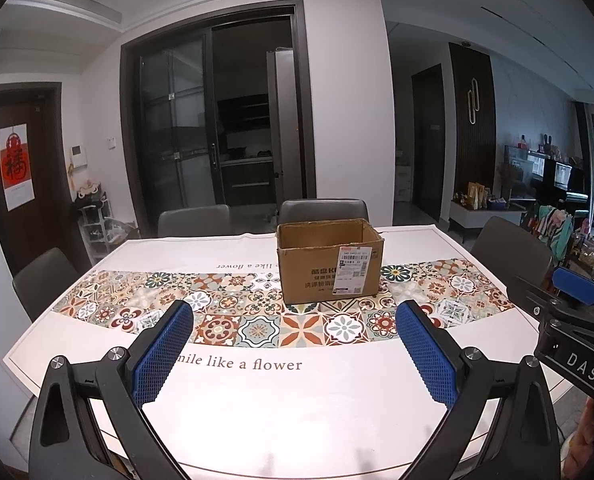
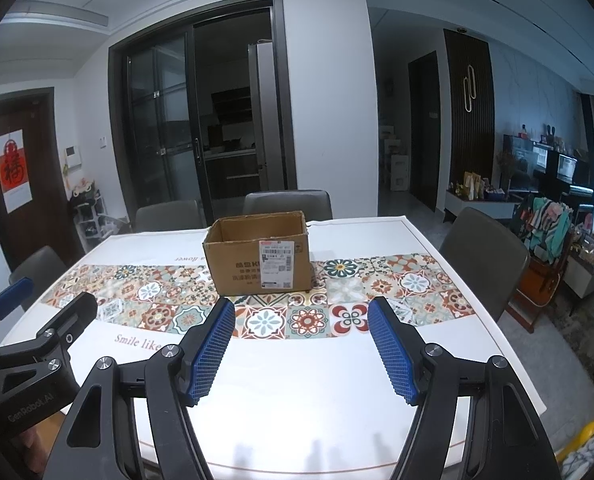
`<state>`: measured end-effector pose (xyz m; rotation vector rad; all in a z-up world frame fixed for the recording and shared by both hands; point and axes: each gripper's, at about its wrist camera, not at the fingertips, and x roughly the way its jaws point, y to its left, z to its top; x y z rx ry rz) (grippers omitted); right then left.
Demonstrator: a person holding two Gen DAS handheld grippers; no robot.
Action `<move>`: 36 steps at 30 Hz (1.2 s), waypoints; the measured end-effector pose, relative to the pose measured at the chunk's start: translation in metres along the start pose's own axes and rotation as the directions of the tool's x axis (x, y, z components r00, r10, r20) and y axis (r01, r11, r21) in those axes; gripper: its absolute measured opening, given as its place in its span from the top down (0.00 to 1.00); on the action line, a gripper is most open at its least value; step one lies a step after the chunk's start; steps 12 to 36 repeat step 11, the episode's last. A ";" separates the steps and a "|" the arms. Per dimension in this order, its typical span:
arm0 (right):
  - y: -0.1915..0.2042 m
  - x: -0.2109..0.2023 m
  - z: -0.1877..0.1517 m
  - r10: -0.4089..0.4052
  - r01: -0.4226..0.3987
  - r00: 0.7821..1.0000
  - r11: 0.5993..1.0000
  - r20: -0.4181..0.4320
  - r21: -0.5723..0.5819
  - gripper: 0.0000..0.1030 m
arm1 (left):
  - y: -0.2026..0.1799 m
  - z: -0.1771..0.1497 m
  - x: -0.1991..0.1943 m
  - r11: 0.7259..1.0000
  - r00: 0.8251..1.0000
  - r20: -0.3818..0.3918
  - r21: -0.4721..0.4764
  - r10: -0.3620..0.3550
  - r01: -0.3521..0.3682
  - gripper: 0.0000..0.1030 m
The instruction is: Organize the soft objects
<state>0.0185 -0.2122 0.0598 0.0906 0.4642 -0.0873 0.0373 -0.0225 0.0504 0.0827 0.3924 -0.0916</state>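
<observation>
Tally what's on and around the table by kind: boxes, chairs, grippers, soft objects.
Cardboard box: 1, open-topped, on the tablecloth
Chairs: 4 ()
Grippers: 2, left gripper, right gripper, both open
Soft objects on the table: 0
Total: 7

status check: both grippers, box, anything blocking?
Left gripper open, empty. Right gripper open, empty. Cardboard box open-topped on table; no soft objects in view. Nothing in the way.

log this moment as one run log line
left gripper: open, empty | right gripper: open, empty | open brown cardboard box: on patterned tablecloth | soft objects: none seen
</observation>
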 end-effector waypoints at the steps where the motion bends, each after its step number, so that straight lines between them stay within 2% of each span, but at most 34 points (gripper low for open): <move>1: 0.000 0.000 0.000 -0.001 0.001 1.000 1.000 0.000 0.000 0.32 | 0.000 0.000 0.000 1.000 1.000 0.001 0.001 0.000 0.000 0.00; 36: 0.000 0.000 0.000 -0.001 0.001 1.000 1.000 0.000 0.000 0.32 | 0.000 -0.001 0.000 1.000 1.000 -0.001 -0.001 -0.003 0.003 0.00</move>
